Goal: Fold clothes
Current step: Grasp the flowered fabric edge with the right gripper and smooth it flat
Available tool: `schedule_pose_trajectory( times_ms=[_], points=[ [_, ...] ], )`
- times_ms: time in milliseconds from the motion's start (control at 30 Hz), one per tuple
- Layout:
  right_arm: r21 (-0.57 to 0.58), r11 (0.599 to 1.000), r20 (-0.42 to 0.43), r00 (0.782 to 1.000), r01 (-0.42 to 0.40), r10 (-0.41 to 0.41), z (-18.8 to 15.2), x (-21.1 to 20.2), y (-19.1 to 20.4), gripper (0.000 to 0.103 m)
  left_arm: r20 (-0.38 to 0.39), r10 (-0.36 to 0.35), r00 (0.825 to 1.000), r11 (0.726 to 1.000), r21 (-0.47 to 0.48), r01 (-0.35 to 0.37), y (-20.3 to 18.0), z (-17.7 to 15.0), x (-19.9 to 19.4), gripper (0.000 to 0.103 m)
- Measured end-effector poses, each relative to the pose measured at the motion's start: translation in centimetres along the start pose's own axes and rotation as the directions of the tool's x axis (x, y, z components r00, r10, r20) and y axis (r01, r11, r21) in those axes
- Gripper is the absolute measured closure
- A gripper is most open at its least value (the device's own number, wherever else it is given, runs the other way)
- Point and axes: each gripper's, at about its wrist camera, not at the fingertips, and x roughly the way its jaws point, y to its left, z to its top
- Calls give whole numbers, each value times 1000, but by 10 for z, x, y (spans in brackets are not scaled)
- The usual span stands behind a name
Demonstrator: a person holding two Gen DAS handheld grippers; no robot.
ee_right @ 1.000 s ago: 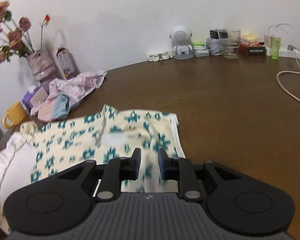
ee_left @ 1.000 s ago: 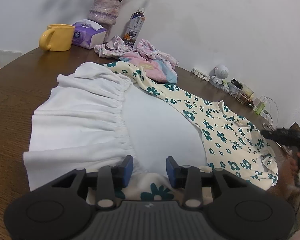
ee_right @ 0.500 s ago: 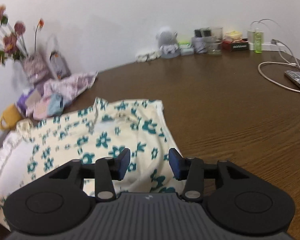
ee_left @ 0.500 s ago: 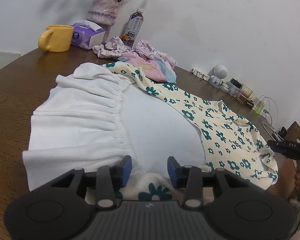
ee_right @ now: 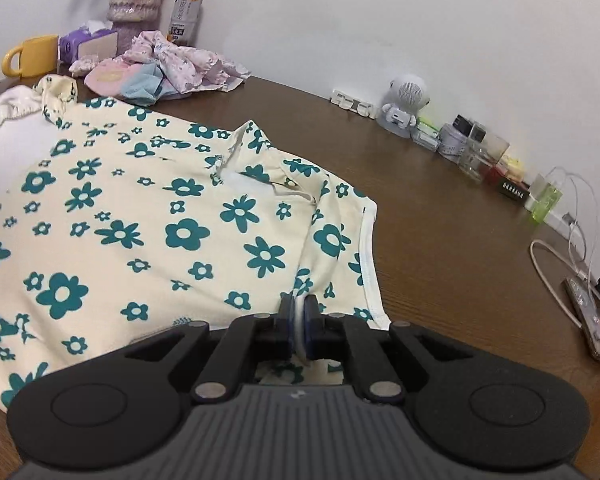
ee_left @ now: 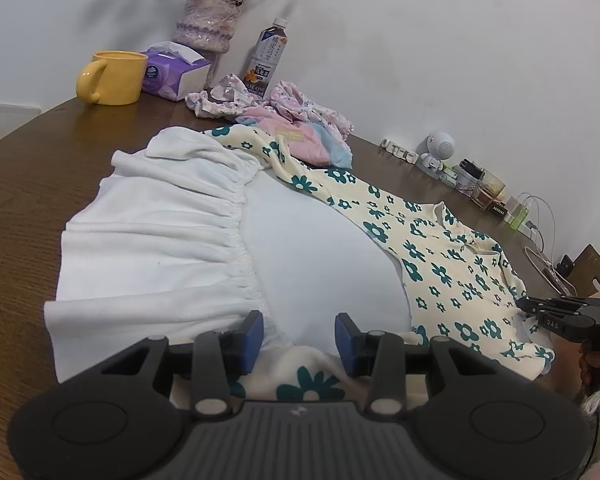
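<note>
We see the floral dress point(ee_right: 148, 216), cream with teal flowers and a white ruffled skirt point(ee_left: 156, 240), lying spread flat on the brown counter point(ee_right: 440, 248). Our right tongs point(ee_right: 299, 314) are pressed together on a fold of the dress near its shoulder edge, with cloth pinched between the blue pads. Our left tongs point(ee_left: 299, 336) stand spread, hovering just over the hem end where white fabric meets floral cloth, gripping nothing. Beyond the dress sits a heap of pink and lilac clothes point(ee_left: 284, 120), and behind it a yellow mug point(ee_left: 114, 78), a tissue box point(ee_left: 176, 74) and a bottle point(ee_left: 268, 56).
</note>
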Motion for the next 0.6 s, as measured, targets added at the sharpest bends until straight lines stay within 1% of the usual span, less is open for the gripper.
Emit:
schedule_pose_trajectory(
  times_ms=[33, 67, 100, 133, 167, 233, 267, 300, 367, 600],
  points=[
    [39, 999, 6, 1000, -27, 26, 1, -4, -6, 94, 0, -1, 1000, 1000, -1, 1, 0, 0, 0, 65],
    [94, 994, 20, 998, -59, 57, 2, -8, -14, 87, 0, -3, 1000, 1000, -1, 3, 1, 0, 0, 65],
    [159, 983, 41, 995, -96, 90, 3, -12, -24, 83, 0, -4, 1000, 1000, -3, 4, 1, 0, 0, 65],
    [226, 965, 69, 990, -132, 119, 5, -16, -35, 80, -1, -5, 1000, 1000, -4, 5, 1, 0, 0, 65],
    [291, 944, 99, 986, -157, 134, 6, -17, -46, 80, -1, -6, 1000, 1000, -5, 6, 1, 1, 0, 65],
    [408, 893, 149, 979, -189, 140, 7, -16, -66, 80, -1, -8, 1000, 1000, -8, 8, 1, 1, 0, 64],
    [434, 880, 153, 978, -194, 140, 6, -14, -70, 81, -1, -8, 1000, 1000, -8, 8, 1, 1, 0, 64],
    [440, 876, 149, 978, -195, 143, 5, -13, -69, 83, 0, -8, 1000, 1000, -8, 8, 1, 1, 0, 64],
    [453, 870, 140, 979, -197, 149, 2, -10, -68, 96, 1, -7, 1000, 1000, -9, 7, 1, 0, 0, 64],
    [495, 845, 108, 979, -202, 171, -7, 1, -64, 96, 0, -4, 1000, 1000, -9, 4, 0, 0, 0, 64]
  ],
)
